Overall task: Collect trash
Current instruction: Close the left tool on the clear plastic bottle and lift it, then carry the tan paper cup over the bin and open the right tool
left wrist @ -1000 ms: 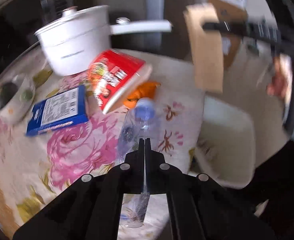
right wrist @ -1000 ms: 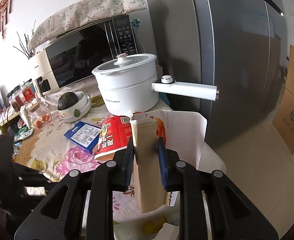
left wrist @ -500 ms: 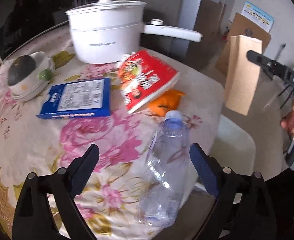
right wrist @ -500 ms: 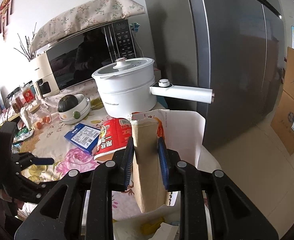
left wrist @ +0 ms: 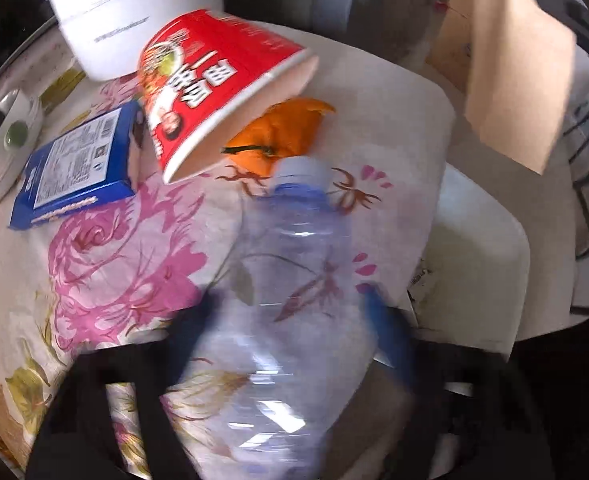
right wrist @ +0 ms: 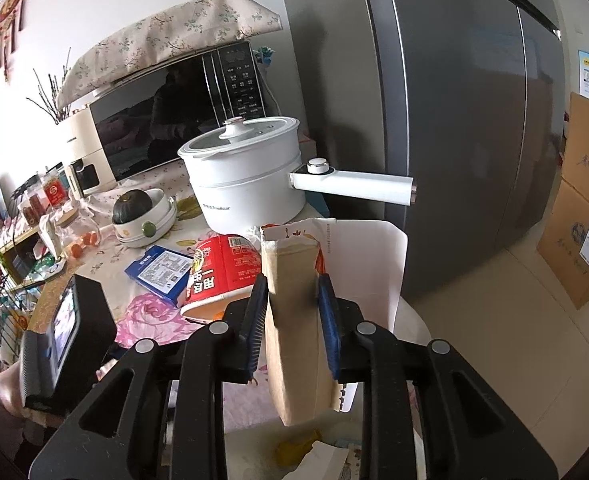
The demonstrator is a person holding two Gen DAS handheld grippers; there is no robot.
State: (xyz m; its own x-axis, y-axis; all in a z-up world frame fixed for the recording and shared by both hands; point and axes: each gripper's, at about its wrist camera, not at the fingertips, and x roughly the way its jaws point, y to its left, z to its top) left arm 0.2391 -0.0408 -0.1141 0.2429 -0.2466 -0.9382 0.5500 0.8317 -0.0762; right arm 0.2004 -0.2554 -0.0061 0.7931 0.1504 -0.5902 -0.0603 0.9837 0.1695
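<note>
Left tongs [left wrist: 290, 320] were spread wide around the empty clear plastic bottle [left wrist: 290, 288], which lay on its side on the floral counter [left wrist: 106, 248], cap pointing away toward the orange peel [left wrist: 282, 136] and the tipped red instant-noodle cup [left wrist: 214, 80]. One finger sat on each flank of the bottle, not yet squeezing as far as could be judged. The smart play looked like closing gently across the ribbed body, since thin plastic of that kind would likely buckle or squirt out under a hard pinch. Right tongs [right wrist: 292, 312] were clamped on a folded brown carton [right wrist: 294, 320], held upright above the white bin [right wrist: 318, 452] beside the counter edge, ready to drop. A blue box [left wrist: 74, 160] waited next to the cup, with the white electric pot [right wrist: 246, 176] behind. The left view was smeared with motion: the finger pads [left wrist: 390, 344] were blurred, so actual contact with the bottle could not be told, and the bottle's base was cut off by the frame
</note>
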